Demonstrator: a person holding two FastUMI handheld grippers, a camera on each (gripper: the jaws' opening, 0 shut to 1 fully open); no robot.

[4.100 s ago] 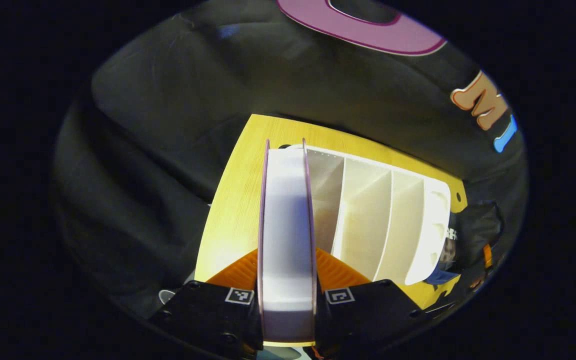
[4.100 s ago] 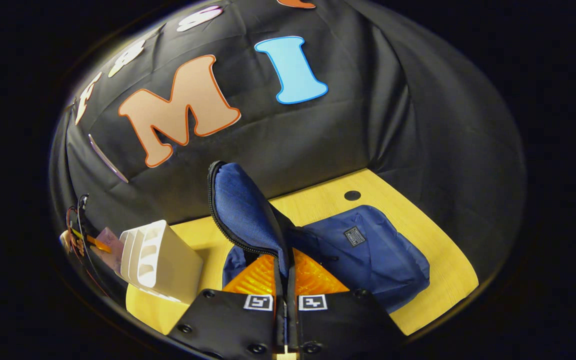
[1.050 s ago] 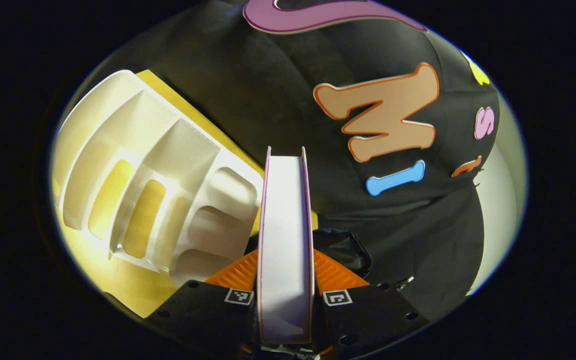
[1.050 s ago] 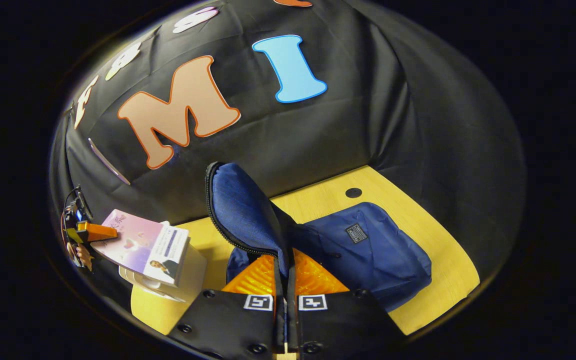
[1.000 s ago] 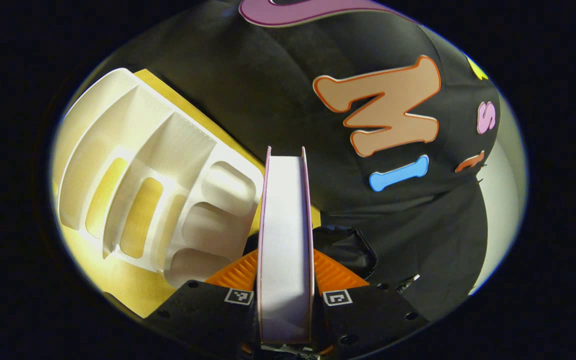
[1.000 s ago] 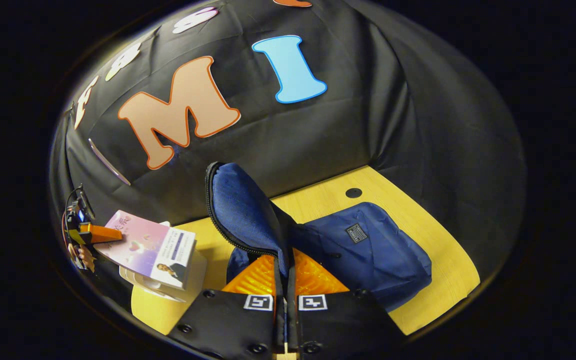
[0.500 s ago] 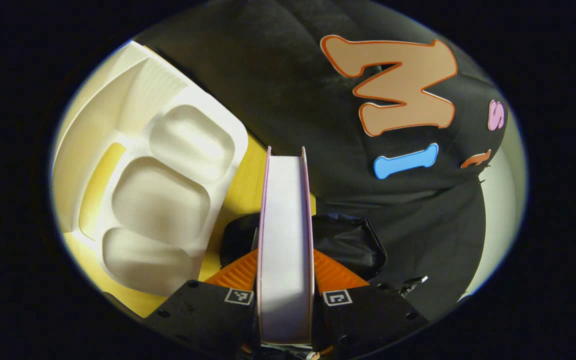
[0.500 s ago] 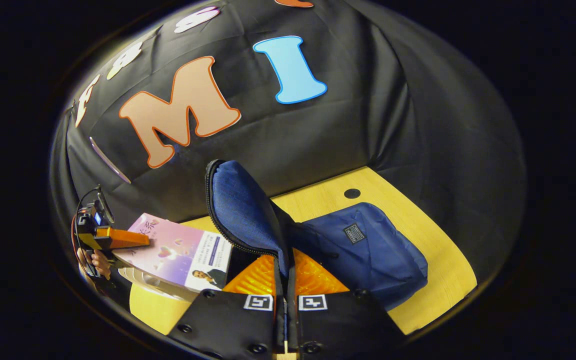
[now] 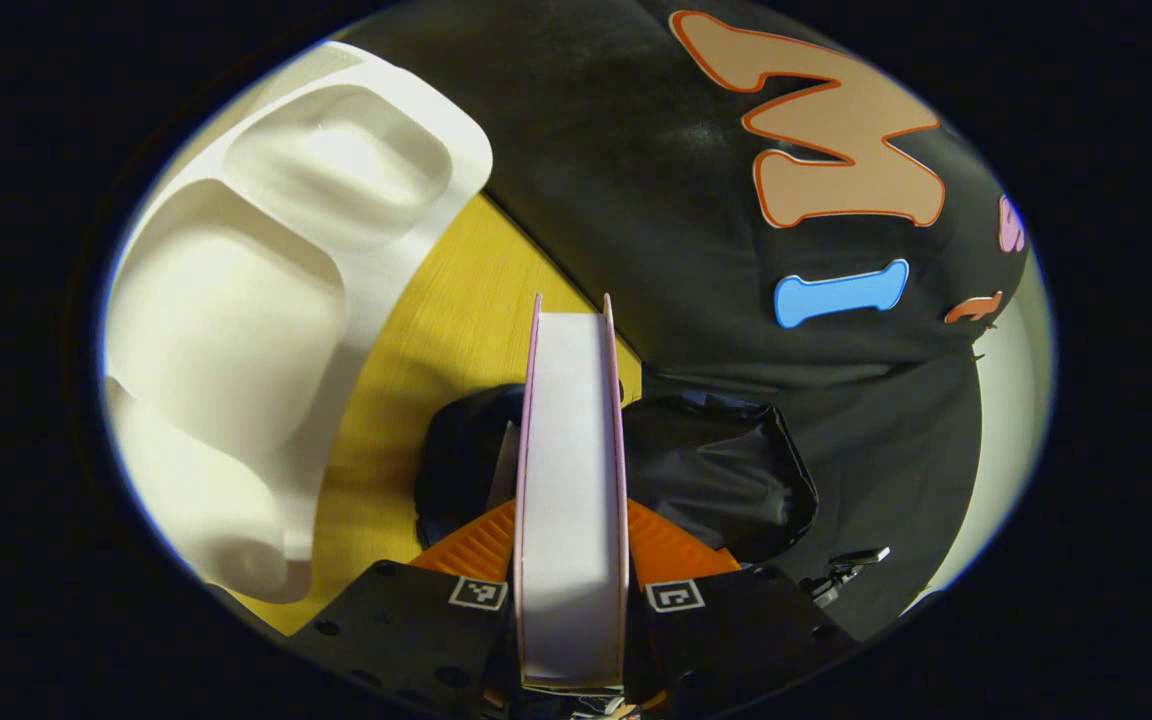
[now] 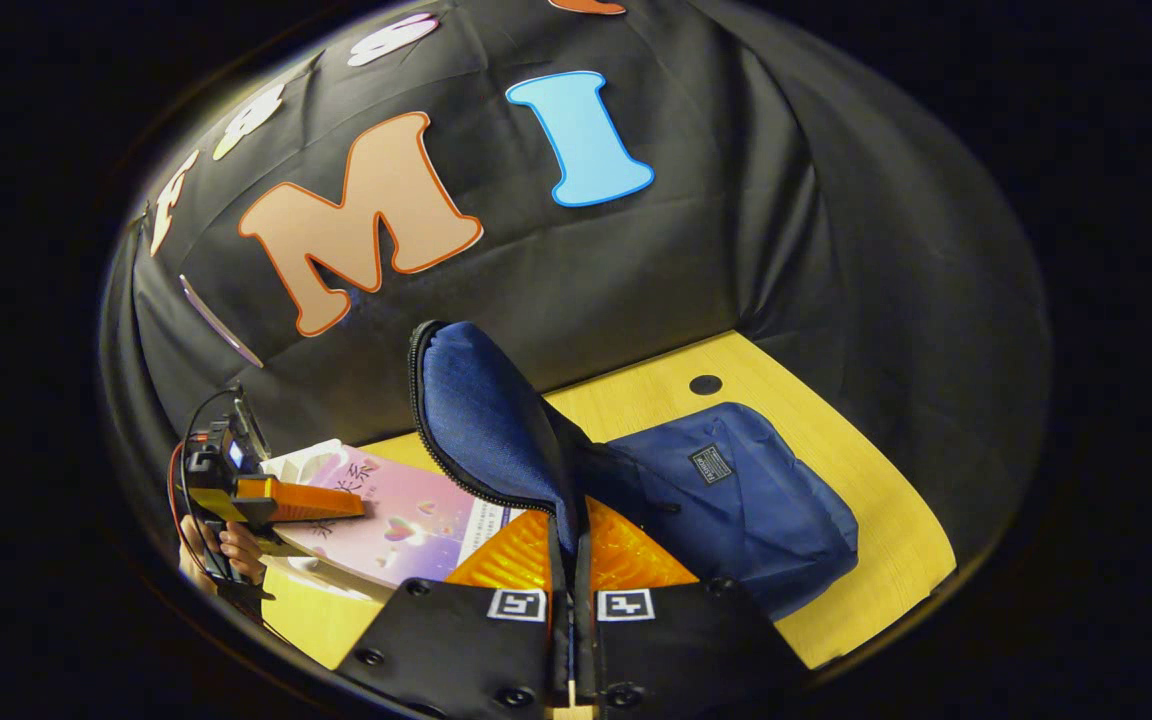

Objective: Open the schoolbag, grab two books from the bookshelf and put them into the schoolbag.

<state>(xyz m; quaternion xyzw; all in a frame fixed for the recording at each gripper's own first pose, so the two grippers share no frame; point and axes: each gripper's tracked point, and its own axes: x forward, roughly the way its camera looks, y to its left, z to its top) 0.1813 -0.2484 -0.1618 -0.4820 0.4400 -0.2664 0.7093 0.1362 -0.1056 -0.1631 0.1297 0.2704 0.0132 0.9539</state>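
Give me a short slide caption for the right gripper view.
Right gripper holds the blue schoolbag flap up while the left gripper brings a pink book toward its opening.

Both grippers [image 9: 571, 600] [image 10: 573, 600] have black bodies with screws, square tag markers; the far one trails red and black cables [image 10: 181, 450].

Hidden and cut-off parts

In the left gripper view the book [image 9: 570, 480] hides the schoolbag's [image 9: 716, 470] opening, and the bookshelf [image 9: 266, 300] runs off the edge. In the right gripper view the raised flap [image 10: 481, 420] covers the book's far end, and the cover print is too small to tell.
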